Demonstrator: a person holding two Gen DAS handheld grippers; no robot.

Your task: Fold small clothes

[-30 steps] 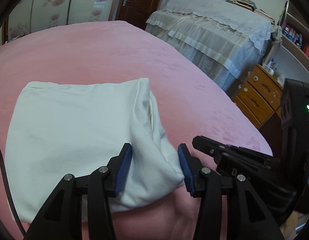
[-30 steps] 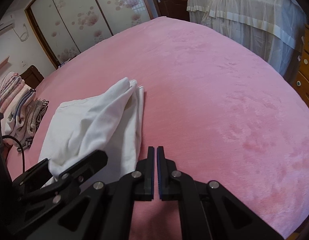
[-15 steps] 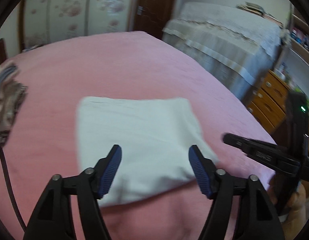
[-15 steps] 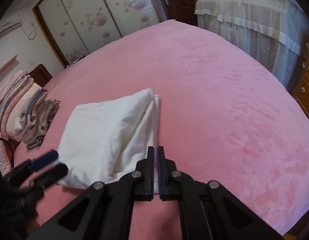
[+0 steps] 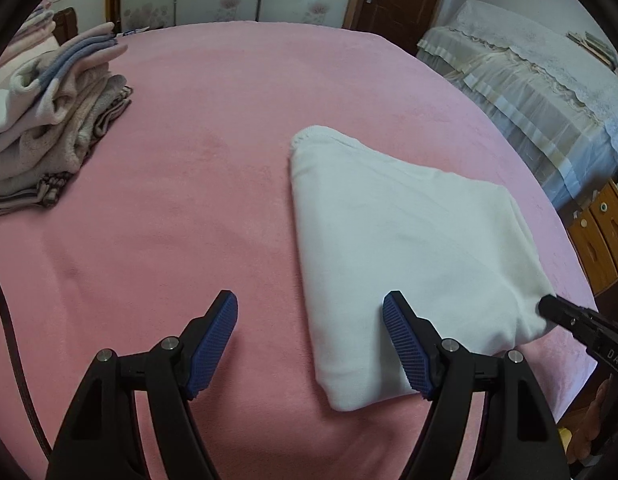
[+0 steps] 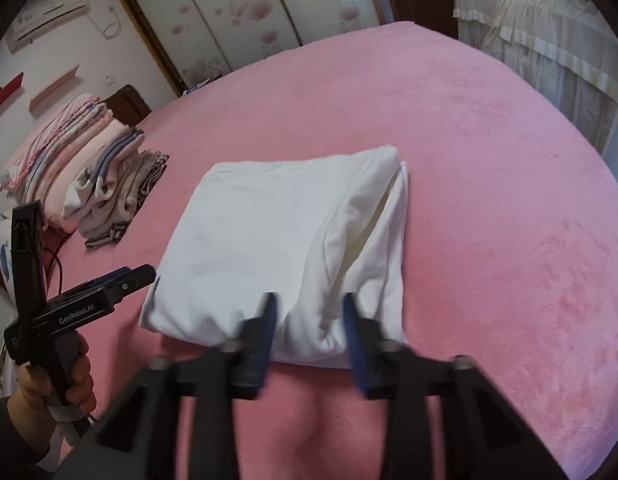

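A folded white garment point(image 5: 409, 240) lies flat on the pink bed cover point(image 5: 189, 160); it also shows in the right wrist view point(image 6: 281, 240). My left gripper point(image 5: 311, 344) is open and empty, above the garment's near left edge, its right finger over the cloth. My right gripper point(image 6: 309, 316) is open and blurred, its fingertips at the garment's near edge, holding nothing. The right gripper's tip point(image 5: 565, 316) shows in the left wrist view at the garment's right corner. The left gripper point(image 6: 109, 284) shows in the right wrist view beside the garment's left corner.
A stack of folded clothes point(image 5: 49, 120) sits at the left of the bed, also in the right wrist view point(image 6: 89, 176). A second bed with a lace cover point(image 5: 549, 80) and wooden drawers point(image 5: 601, 232) stand to the right. A dark cable point(image 5: 9, 320) runs along the left.
The left gripper let go of the garment, opened wide and drew back to the left. The right gripper went from shut to open. The garment now lies flat.
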